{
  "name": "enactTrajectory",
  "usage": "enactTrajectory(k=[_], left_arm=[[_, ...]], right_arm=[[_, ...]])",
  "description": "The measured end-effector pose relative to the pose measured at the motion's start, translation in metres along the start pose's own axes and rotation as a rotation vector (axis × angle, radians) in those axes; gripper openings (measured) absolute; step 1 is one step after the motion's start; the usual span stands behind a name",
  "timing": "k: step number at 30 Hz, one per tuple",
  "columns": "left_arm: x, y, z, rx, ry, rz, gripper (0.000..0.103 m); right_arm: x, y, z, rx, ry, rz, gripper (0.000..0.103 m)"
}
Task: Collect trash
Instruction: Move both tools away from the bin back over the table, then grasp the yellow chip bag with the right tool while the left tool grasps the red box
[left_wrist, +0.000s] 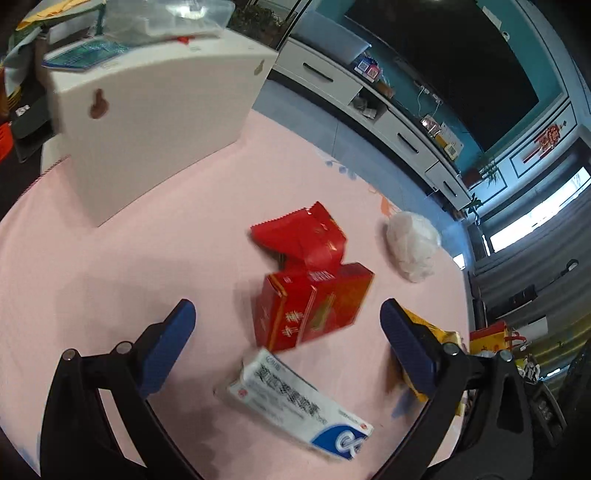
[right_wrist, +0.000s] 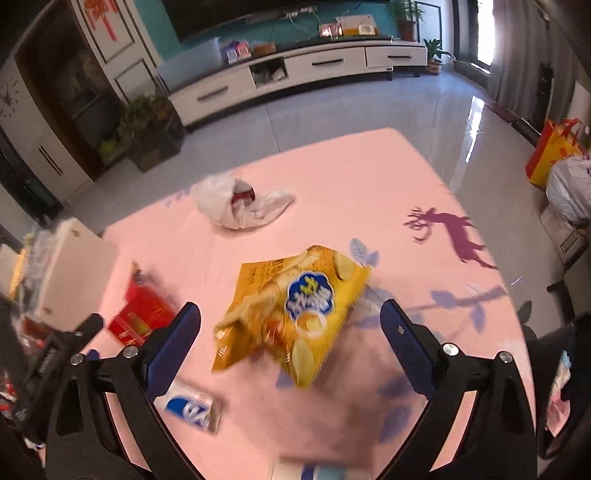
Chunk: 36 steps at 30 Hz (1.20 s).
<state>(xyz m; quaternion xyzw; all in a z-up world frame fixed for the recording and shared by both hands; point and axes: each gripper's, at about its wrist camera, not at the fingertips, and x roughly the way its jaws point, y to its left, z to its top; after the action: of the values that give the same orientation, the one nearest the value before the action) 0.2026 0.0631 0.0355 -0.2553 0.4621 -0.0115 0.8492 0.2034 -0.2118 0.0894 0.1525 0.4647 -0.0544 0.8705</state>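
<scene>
Both tongs are spread and empty. I'd lower my right tongs (right_wrist: 290, 310) squarely over the chip bag (right_wrist: 291, 314) on the worktop (right_wrist: 369, 177), pinching its crumpled middle.

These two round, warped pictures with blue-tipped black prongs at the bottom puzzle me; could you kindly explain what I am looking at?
There is no robot here. A person holds a hand tool with a two-finger claw in each hand, and a wide-angle camera on each tool looks forward along its fingers, which bends the picture.

The left wrist view shows the left claw open above a pink table. Ahead of it lie a red box, a torn red packet and a white and blue box, with a crumpled white plastic bag further off and a white bin at the table's far left.

The right wrist view shows the right claw, also open, with a yellow snack bag between its fingers but not gripped.

Neither claw holds anything; the litter is still spread on the table.
</scene>
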Motion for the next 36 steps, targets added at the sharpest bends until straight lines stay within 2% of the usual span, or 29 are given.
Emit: enactTrajectory(k=[3, 7, 9, 13, 15, 18, 20, 23, 28, 29, 32, 36], left_arm=[[0.018, 0.004, 0.004, 0.032, 0.022, 0.0, 0.1], [0.026, -0.001, 0.001, 0.093, 0.042, -0.051, 0.099], [0.026, -0.005, -0.002, 0.115, 0.039, -0.052, 0.095], [0.032, -0.007, -0.007, 0.109, 0.067, -0.084, 0.066], [0.039, -0.007, -0.011, 0.117, 0.097, -0.083, 0.059], [0.04, -0.01, -0.015, 0.149, 0.081, -0.08, 0.048], [0.04, -0.009, -0.017, 0.142, 0.079, -0.101, 0.042], [0.036, -0.013, -0.019, 0.17, 0.066, -0.111, 0.035], [0.018, -0.029, -0.016, 0.214, 0.045, -0.124, 0.029], [0.011, -0.032, -0.015, 0.215, 0.039, -0.132, 0.024], [-0.014, -0.037, -0.014, 0.181, 0.034, -0.159, 0.024], [-0.05, -0.049, -0.017, 0.176, -0.007, -0.184, 0.024]], right_arm=[[0.027, 0.003, 0.003, -0.031, 0.002, -0.045, 0.096], [0.052, 0.0, 0.005, -0.029, 0.047, -0.028, 0.096], [0.057, 0.001, 0.002, -0.047, 0.062, -0.047, 0.096], [0.063, 0.008, -0.005, -0.124, 0.077, -0.085, 0.096], [0.067, 0.011, -0.008, -0.149, 0.093, -0.081, 0.096], [0.068, 0.012, -0.011, -0.177, 0.105, -0.064, 0.087], [0.067, 0.012, -0.012, -0.18, 0.113, -0.038, 0.073], [0.061, 0.013, -0.012, -0.179, 0.128, -0.007, 0.059], [0.045, 0.012, -0.012, -0.188, 0.129, -0.002, 0.04], [0.04, 0.01, -0.012, -0.18, 0.124, 0.005, 0.04], [0.015, 0.002, -0.01, -0.127, 0.118, 0.07, 0.04], [-0.026, -0.007, -0.012, -0.092, 0.06, 0.092, 0.04]])
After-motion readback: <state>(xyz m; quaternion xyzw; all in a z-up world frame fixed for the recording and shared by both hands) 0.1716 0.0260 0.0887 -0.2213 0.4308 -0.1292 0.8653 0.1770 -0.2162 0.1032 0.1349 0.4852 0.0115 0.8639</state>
